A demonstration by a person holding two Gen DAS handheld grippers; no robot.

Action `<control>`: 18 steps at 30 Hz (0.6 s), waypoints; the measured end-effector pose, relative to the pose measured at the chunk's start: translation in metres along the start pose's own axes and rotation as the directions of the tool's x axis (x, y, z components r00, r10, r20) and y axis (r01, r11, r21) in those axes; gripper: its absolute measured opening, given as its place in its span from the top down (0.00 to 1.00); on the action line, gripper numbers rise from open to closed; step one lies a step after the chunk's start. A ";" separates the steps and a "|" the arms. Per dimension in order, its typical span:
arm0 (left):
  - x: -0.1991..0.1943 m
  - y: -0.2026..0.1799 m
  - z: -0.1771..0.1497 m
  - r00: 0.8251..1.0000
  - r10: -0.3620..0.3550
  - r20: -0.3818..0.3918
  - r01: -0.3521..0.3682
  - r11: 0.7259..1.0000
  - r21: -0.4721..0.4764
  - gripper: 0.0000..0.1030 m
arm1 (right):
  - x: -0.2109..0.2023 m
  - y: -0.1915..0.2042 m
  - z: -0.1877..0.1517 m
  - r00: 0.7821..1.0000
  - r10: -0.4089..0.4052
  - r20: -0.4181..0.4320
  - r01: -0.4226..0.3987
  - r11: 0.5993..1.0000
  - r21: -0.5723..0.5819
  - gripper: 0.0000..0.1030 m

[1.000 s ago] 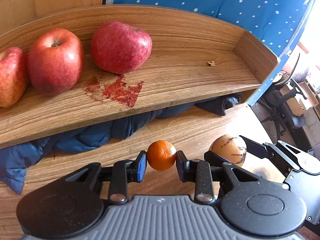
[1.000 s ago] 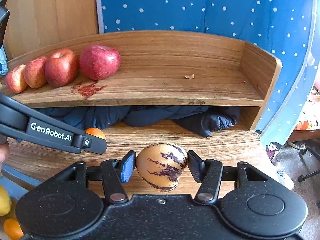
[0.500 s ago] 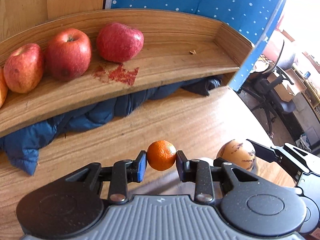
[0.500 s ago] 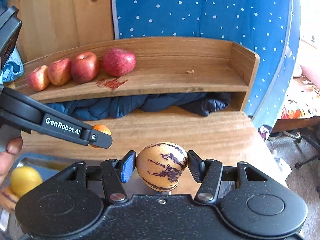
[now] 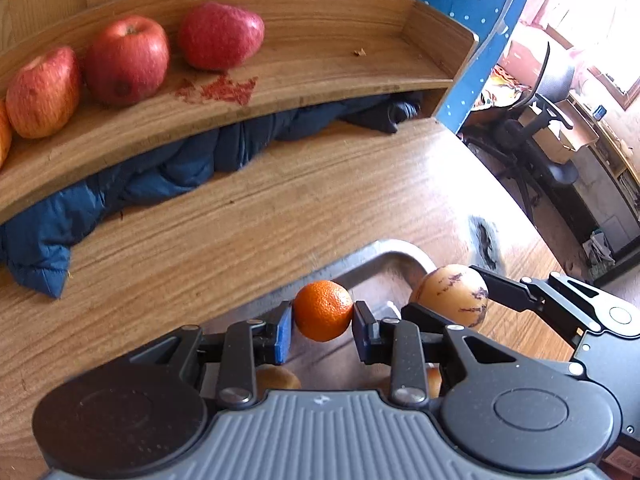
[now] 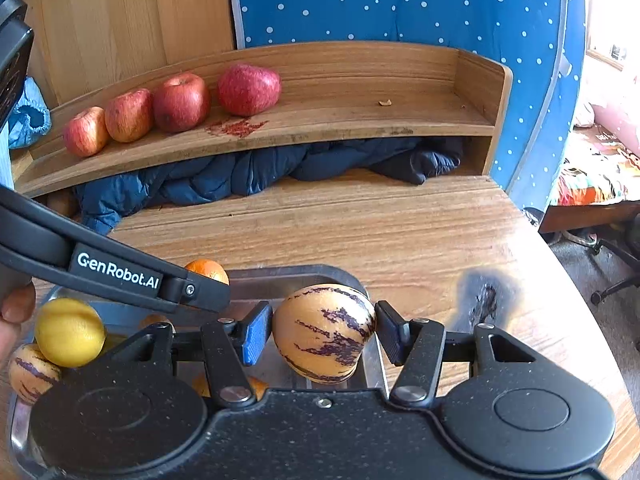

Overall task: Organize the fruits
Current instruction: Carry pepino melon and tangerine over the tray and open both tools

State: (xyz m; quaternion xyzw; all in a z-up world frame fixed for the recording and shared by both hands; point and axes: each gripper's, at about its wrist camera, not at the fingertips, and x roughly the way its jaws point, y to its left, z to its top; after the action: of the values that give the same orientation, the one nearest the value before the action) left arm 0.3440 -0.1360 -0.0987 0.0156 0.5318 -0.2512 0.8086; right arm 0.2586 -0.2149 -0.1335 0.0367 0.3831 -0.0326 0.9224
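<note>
Left gripper has a ribbed grey body, right gripper speckled black; both carry blue-padded jaws and silver screws.

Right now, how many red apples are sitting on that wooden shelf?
4, side by side along the left half of the wooden shelf: first apple, second apple, third apple, fourth apple. The shelf's left end is partly cut off, so more may be hidden.
</note>
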 end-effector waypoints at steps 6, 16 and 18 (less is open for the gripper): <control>0.000 0.004 -0.005 1.000 0.006 -0.024 -0.006 1.000 -0.006 0.67 | -0.001 0.001 -0.006 1.000 -0.005 -0.008 0.005 1.000 0.016 0.44; 0.000 0.008 -0.010 0.998 0.022 -0.055 -0.023 1.000 -0.013 0.66 | 0.000 0.002 -0.009 1.000 -0.004 -0.023 0.005 1.000 0.020 0.43; 0.001 0.008 -0.010 0.998 0.024 -0.059 -0.025 1.000 -0.011 0.66 | 0.000 0.003 -0.009 1.000 -0.006 -0.026 0.007 1.000 0.019 0.43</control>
State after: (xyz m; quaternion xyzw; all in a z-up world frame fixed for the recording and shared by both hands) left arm 0.3387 -0.1264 -0.1060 0.0246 0.5568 -0.2375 0.7956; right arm 0.2527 -0.2113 -0.1399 0.0447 0.3947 -0.0388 0.9169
